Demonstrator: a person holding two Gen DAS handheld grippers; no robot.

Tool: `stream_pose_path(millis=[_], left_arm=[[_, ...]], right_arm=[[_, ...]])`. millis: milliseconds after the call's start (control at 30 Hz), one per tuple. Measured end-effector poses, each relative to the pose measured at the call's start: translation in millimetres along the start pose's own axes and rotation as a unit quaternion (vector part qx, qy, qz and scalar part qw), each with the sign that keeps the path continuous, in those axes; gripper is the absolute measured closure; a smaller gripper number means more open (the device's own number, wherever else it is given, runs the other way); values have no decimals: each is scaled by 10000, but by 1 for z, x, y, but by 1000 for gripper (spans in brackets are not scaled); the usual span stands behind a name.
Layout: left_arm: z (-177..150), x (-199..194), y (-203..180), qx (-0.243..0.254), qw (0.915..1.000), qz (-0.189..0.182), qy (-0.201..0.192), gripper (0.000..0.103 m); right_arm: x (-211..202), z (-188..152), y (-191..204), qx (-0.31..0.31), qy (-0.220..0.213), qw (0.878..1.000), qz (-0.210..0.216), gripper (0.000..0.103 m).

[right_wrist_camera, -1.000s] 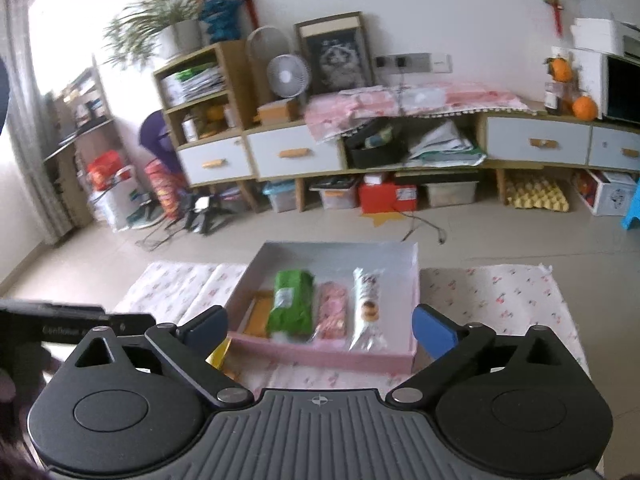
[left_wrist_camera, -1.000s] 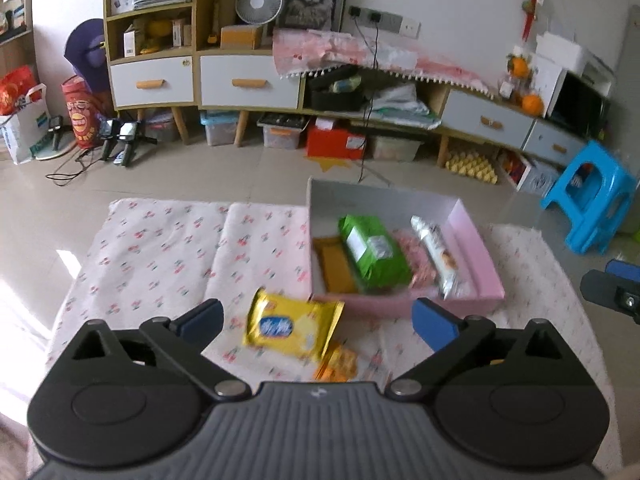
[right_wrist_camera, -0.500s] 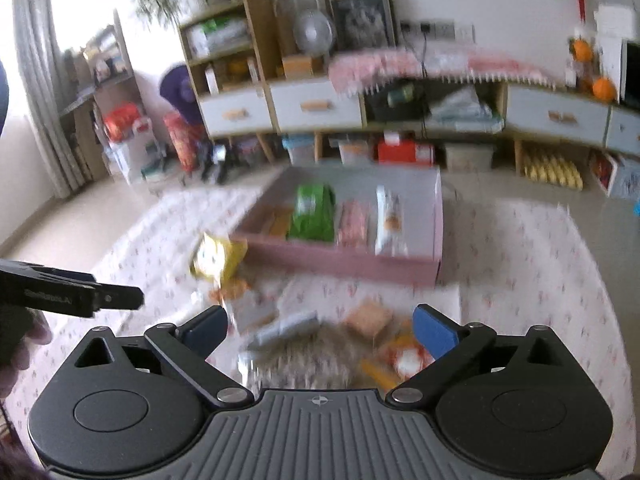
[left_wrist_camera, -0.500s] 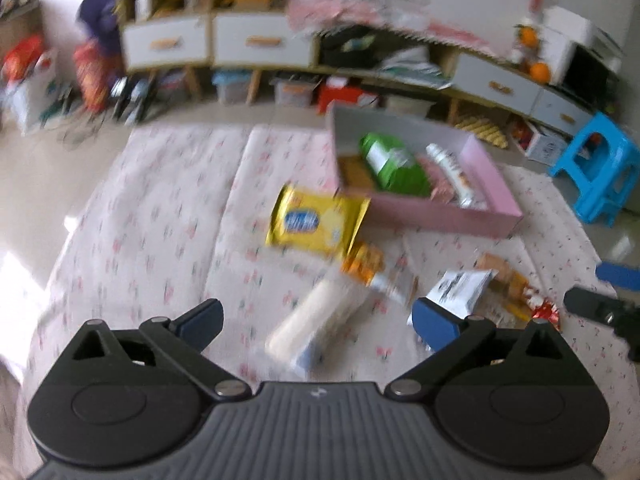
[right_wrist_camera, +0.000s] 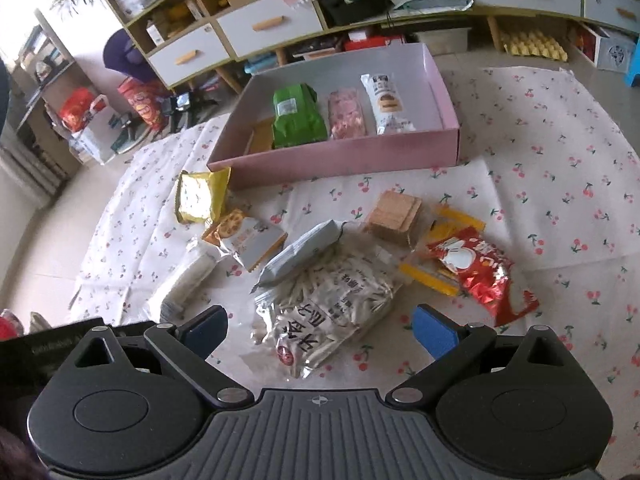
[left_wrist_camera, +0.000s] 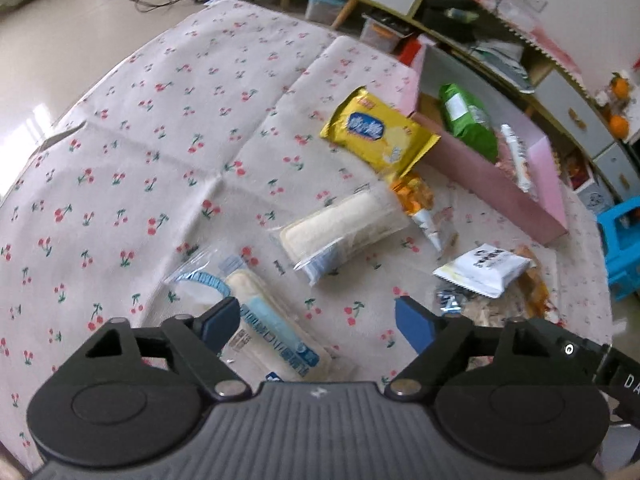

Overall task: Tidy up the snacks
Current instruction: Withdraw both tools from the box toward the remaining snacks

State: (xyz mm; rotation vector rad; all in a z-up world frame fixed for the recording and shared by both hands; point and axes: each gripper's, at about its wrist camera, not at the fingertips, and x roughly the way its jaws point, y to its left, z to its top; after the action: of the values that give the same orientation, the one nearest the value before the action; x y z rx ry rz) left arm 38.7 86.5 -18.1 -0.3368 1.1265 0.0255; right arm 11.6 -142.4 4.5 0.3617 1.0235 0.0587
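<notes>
A pink box (right_wrist_camera: 340,160) (left_wrist_camera: 492,176) holds a green packet (right_wrist_camera: 296,116), a pink packet (right_wrist_camera: 346,114) and a white packet (right_wrist_camera: 386,100). Loose snacks lie on the cherry cloth in front of it: a yellow packet (left_wrist_camera: 376,132) (right_wrist_camera: 198,198), two clear-wrapped white rolls (left_wrist_camera: 344,228) (left_wrist_camera: 268,328), a big bag of white sticks (right_wrist_camera: 328,308), a grey packet (right_wrist_camera: 300,252), a red bag (right_wrist_camera: 484,272), biscuits (right_wrist_camera: 394,212). My left gripper (left_wrist_camera: 318,322) is open above the nearer roll. My right gripper (right_wrist_camera: 320,330) is open above the stick bag.
The cherry-print cloth (left_wrist_camera: 132,152) covers the floor. Low cabinets with drawers (right_wrist_camera: 248,28) run along the back wall, with bags (right_wrist_camera: 88,116) and tripods at the left. A blue stool (left_wrist_camera: 622,240) stands right of the cloth. The other gripper's body shows at each view's edge.
Both grippers have tilted down and come closer to the cloth. The loose snacks in front of the box have come into view. Both stay open.
</notes>
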Motion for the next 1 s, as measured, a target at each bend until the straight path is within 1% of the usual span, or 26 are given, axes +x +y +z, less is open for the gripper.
stream_pose_path(millis=[100, 200, 233, 300, 400, 567, 700, 767, 800, 833, 867, 900, 933, 1000], left_arm=[[-4, 2, 3, -90, 9999, 118, -50, 31], [-6, 1, 2, -80, 9997, 181, -168, 34], [-6, 1, 2, -76, 9995, 205, -206, 38], [-7, 1, 1, -20, 9992, 279, -275, 42], [-9, 1, 1, 98, 9987, 340, -380, 47], [-12, 3, -4, 444, 9971, 372, -500, 53], [-15, 3, -10, 765, 9955, 194, -522, 57], [-17, 4, -15, 958, 9942, 16, -480, 60], [-18, 5, -16, 1035, 9937, -118, -418, 63], [-19, 8, -18, 1083, 9933, -310, -257, 66], [-20, 12, -19, 1082, 9928, -504, -82, 66], [-22, 16, -19, 1040, 9925, -633, 86, 68], [-23, 16, -19, 999, 9928, -652, 104, 69], [-25, 10, -22, 1151, 9918, -556, -25, 67]], right_arm=[[11, -1, 7, 82, 21, 9999, -115, 3], [24, 1, 7, 364, 98, 9992, -157, 3], [28, 1, 7, 468, 112, 9987, -188, 3], [36, 1, 7, 580, 123, 9978, -309, 3], [46, 0, 7, 557, 147, 9969, -539, 4], [48, -2, 4, 469, 106, 9977, -481, 5], [48, -1, -3, 500, 249, 9971, -512, 5], [47, -2, -8, 493, 285, 9968, -559, 5], [47, -2, -11, 485, 311, 9966, -594, 5], [46, -3, -14, 468, 324, 9965, -616, 5], [44, -4, -17, 434, 329, 9965, -637, 5], [43, -4, -19, 410, 326, 9964, -664, 5], [41, -5, -22, 401, 339, 9965, -654, 5], [38, -6, -27, 396, 382, 9964, -641, 5]])
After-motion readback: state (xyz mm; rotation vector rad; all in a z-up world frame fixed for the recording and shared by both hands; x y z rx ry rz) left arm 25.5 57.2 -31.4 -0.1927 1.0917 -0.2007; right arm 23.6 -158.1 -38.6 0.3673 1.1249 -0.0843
